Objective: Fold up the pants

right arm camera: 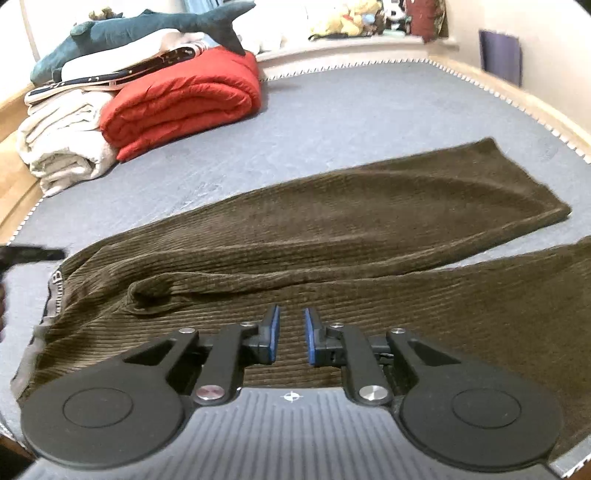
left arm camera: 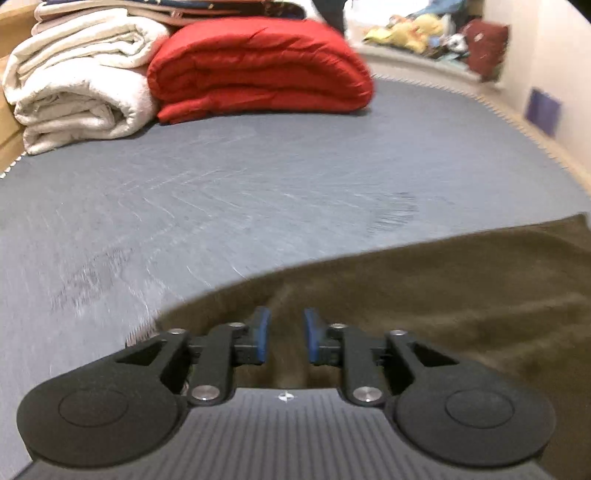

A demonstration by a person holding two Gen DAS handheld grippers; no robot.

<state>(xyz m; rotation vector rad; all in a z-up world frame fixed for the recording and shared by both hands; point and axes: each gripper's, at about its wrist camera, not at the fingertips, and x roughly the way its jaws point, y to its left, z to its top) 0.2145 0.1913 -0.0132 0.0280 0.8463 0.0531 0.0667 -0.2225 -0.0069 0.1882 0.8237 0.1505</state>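
Note:
Dark olive corduroy pants [right arm camera: 332, 236] lie spread flat on the grey mattress [right arm camera: 351, 110], waistband at the left, both legs running to the right. My right gripper [right arm camera: 290, 334] is open and empty, just above the near leg by the crotch. My left gripper [left arm camera: 286, 332] is open and empty, over the edge of the pants [left arm camera: 443, 295]. The tip of the left gripper [right arm camera: 33, 254] shows at the left edge of the right wrist view, by the waistband.
A folded red quilt [right arm camera: 177, 103] and a rolled white blanket [right arm camera: 62, 147] are stacked at the far left of the mattress, with a plush shark [right arm camera: 129, 33] on top. Plush toys [right arm camera: 351, 18] sit on the ledge behind. A wall lies to the right.

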